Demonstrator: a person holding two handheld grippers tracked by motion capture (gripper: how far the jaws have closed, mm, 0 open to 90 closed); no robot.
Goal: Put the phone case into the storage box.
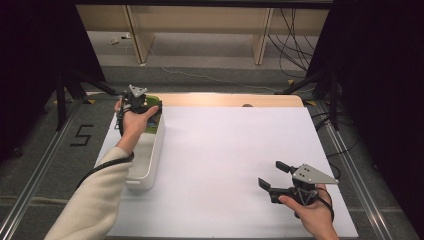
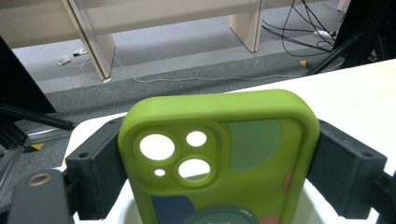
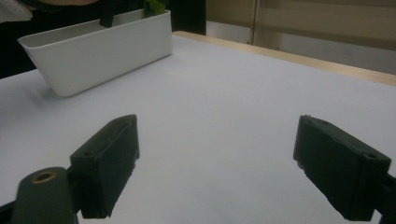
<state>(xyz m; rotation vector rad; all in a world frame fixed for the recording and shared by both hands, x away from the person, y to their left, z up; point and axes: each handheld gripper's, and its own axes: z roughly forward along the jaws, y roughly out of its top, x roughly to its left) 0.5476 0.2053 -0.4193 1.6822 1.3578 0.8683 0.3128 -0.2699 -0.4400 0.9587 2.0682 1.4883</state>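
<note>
Up at the far left of the table (image 1: pixel 230 150), the left gripper (image 1: pixel 141 106) has its jaws clamped across the width of a phone case (image 2: pixel 219 158), one black pad pressed against each long side. The case is soft-looking and lime green, with rounded corners and a raised lip around a camera cutout that has two large round holes and two small ones. Its back carries flat coloured shapes: a dull green patch near the top, a dark blue one lower left, a bit of salmon at the right edge, and a dark green round piece at the bottom. In the left gripper view the camera end points up and away from the gripper, so the long axis runs along the jaws, while the lower end dips toward the open top of a white tub (image 1: pixel 146 155). The tub is long and narrow, lying with its length running near to far along the table's left side.

Over at the near right, the right gripper (image 1: pixel 274 174) rests low over the bare white surface with its jaws standing wide apart and nothing between them, aimed leftward toward the tub.
</note>
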